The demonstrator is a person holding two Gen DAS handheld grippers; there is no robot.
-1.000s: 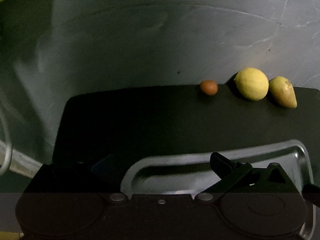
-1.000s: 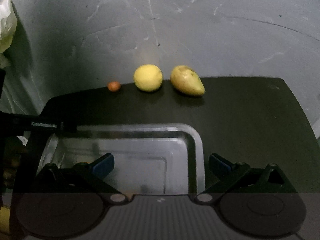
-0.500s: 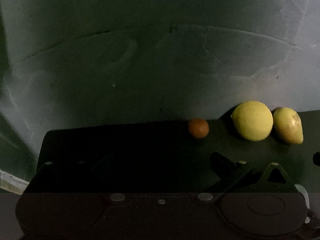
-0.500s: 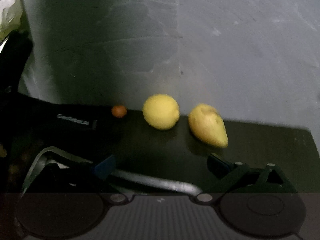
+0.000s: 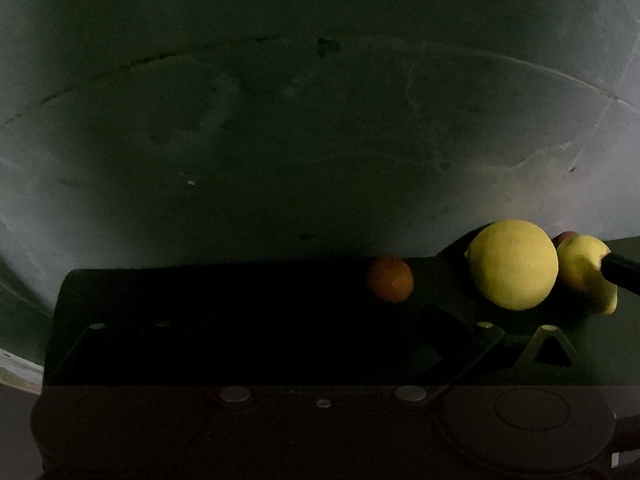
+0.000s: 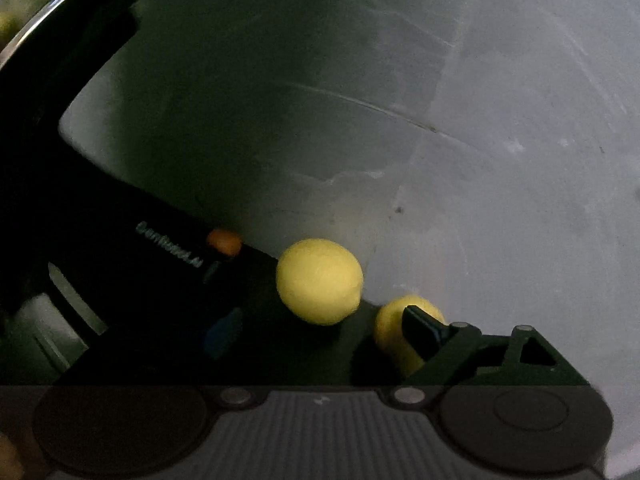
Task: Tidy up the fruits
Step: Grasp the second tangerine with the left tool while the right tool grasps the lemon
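Three fruits lie in a row at the far edge of a black mat [image 5: 240, 300]: a small orange fruit [image 5: 390, 279], a round lemon [image 5: 513, 264] and a yellow pear-shaped fruit [image 5: 580, 276]. My left gripper [image 5: 320, 336] is open, low over the mat, just short of the orange fruit. The right gripper [image 6: 320, 336] is also open, with the lemon [image 6: 319, 282] just beyond the gap. Its right finger [image 6: 420, 332] covers part of the pear-shaped fruit [image 6: 394, 332]. The orange fruit [image 6: 224, 240] peeks over the left gripper's body [image 6: 172, 248].
A grey scratched surface [image 5: 320, 140] rises behind the mat. A metal tray [image 6: 64, 304] shows at the left of the right wrist view, behind the left gripper's body. A shiny curved rim [image 6: 36, 28] crosses the top left corner.
Both grippers have moved forward and down toward the fruit row. The tray has left the left wrist view. The right gripper's finger now reaches the pear-shaped fruit.
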